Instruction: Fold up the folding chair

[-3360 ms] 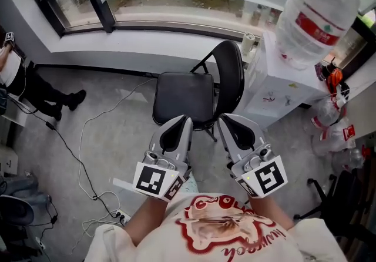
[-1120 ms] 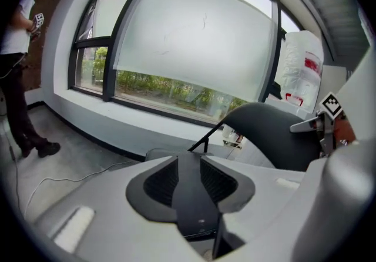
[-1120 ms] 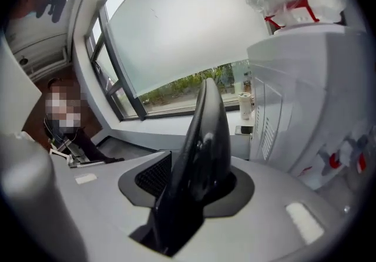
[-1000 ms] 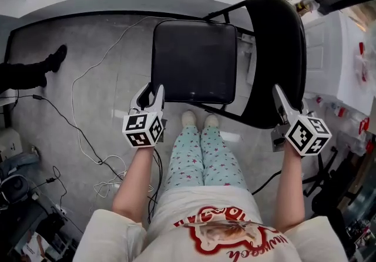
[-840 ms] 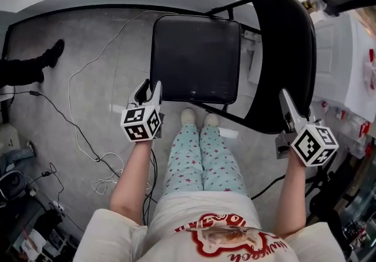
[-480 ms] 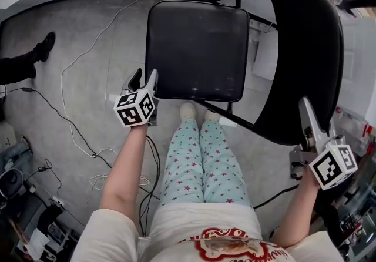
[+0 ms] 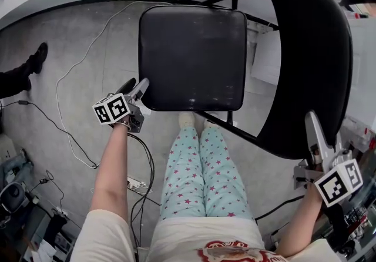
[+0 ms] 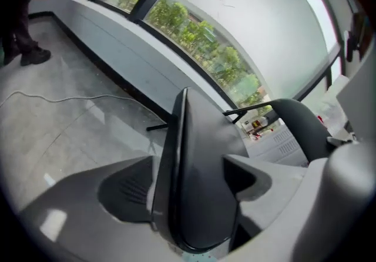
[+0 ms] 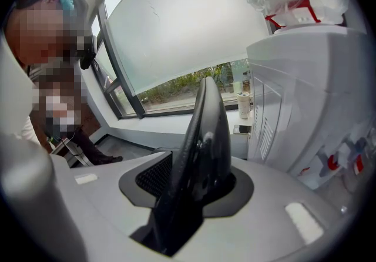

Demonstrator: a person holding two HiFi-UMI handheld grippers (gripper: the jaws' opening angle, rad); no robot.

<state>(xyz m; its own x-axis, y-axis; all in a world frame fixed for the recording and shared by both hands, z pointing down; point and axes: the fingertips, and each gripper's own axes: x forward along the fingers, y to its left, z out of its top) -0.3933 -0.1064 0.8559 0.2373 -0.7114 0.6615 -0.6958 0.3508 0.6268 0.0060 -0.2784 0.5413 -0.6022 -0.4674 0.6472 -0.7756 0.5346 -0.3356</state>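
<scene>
The black folding chair stands unfolded, its padded seat (image 7: 192, 58) flat in the middle of the head view and its curved backrest (image 7: 314, 61) at the right. My left gripper (image 7: 136, 87) is at the seat's front-left corner; in the left gripper view the seat's edge (image 8: 197, 190) fills the gap between the jaws, which are shut on it. My right gripper (image 7: 311, 128) sits at the near end of the backrest. The right gripper view shows the backrest's rim (image 9: 202, 149) clamped between the jaws.
My legs in star-print trousers (image 7: 202, 167) stand just before the seat. Cables (image 7: 70, 96) and a power strip (image 7: 136, 183) lie on the grey floor at the left, near another person's shoe (image 7: 35, 58). A white water dispenser (image 9: 311, 96) stands right of the chair.
The view has closed in on the chair. My left gripper slid left and lower to the seat's corner and tilted. My right gripper moved down and right along the backrest.
</scene>
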